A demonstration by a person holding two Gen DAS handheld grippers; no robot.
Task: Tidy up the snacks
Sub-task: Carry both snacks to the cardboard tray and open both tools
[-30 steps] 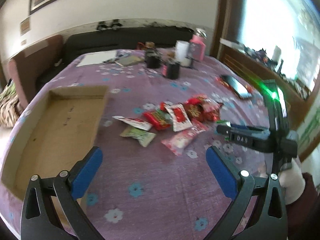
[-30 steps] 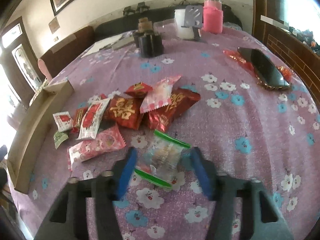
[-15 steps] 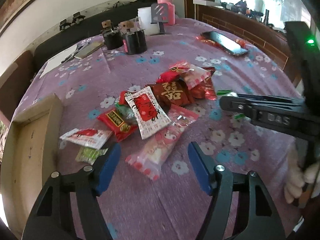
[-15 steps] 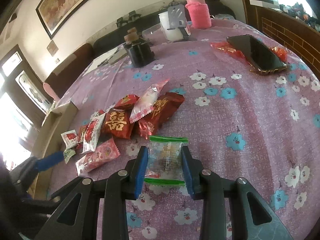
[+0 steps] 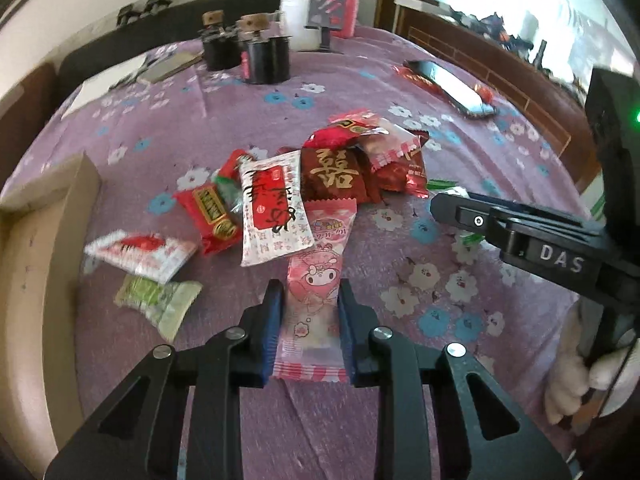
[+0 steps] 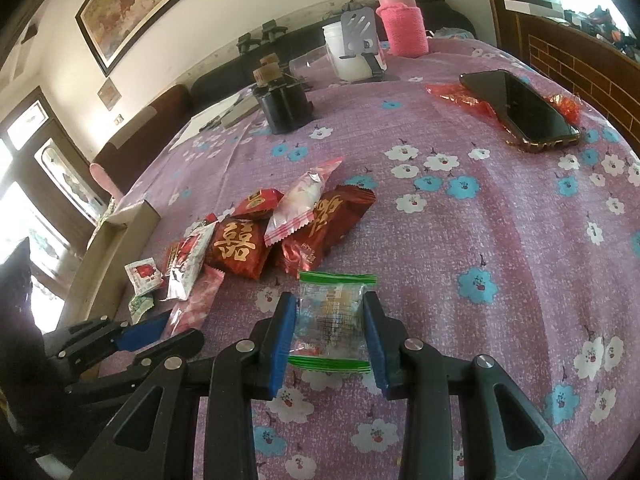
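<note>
The left gripper [image 5: 308, 320] was closed on the pink packet [image 5: 316, 280], its blue pads [image 5: 272, 320] pressing the two long sides. The packet lay on the purple cloth [image 5: 400, 360], and its far end went under the white-red packet [image 5: 272, 208] in the snack pile [image 5: 320, 184]. A green packet [image 5: 156, 300] and a small white packet [image 5: 140, 250] lay to the left, near the cardboard box [image 5: 36, 280].

The right gripper [image 6: 330, 332] was clamped on a clear packet [image 6: 332, 320] with green ends, just in front of the pile [image 6: 276, 232]. A phone [image 6: 520, 108] lay well apart on the right. A black holder [image 6: 286, 108] and a pink bottle [image 6: 400, 24] stood at the far side.
</note>
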